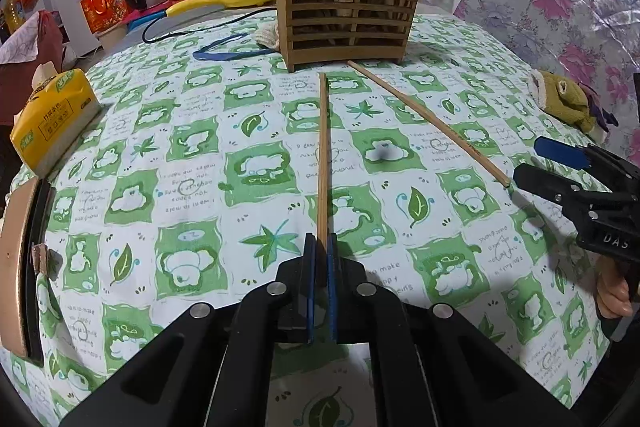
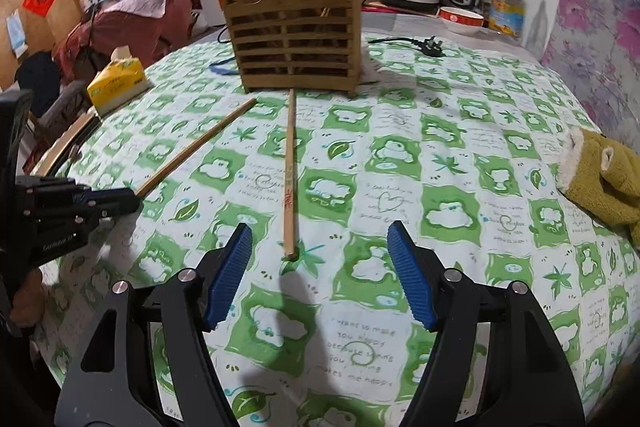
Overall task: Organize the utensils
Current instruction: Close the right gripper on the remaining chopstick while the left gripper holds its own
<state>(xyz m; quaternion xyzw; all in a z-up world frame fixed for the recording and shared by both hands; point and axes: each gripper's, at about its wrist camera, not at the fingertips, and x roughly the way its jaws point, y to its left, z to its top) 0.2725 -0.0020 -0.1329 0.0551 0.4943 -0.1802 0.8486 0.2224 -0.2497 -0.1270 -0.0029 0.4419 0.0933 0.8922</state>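
Right now my left gripper [image 1: 321, 247] is clamped tight on the near end of a long wooden chopstick [image 1: 322, 155] lying on the green-and-white leaf-print tablecloth [image 1: 200, 163]. My right gripper [image 2: 320, 275] stands wide, holding nothing, a second wooden chopstick [image 2: 289, 179] ending just ahead of its blue pads. Both sticks point toward the slatted bamboo utensil holder [image 2: 296, 47]. A yellow tissue pack [image 1: 52, 119] sits at the table's edge, kitchen appliances crowd behind.

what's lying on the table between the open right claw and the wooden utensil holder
One loose chopstick on the tablecloth, running from just ahead of the right claw to the holder. The right wrist view shows it.
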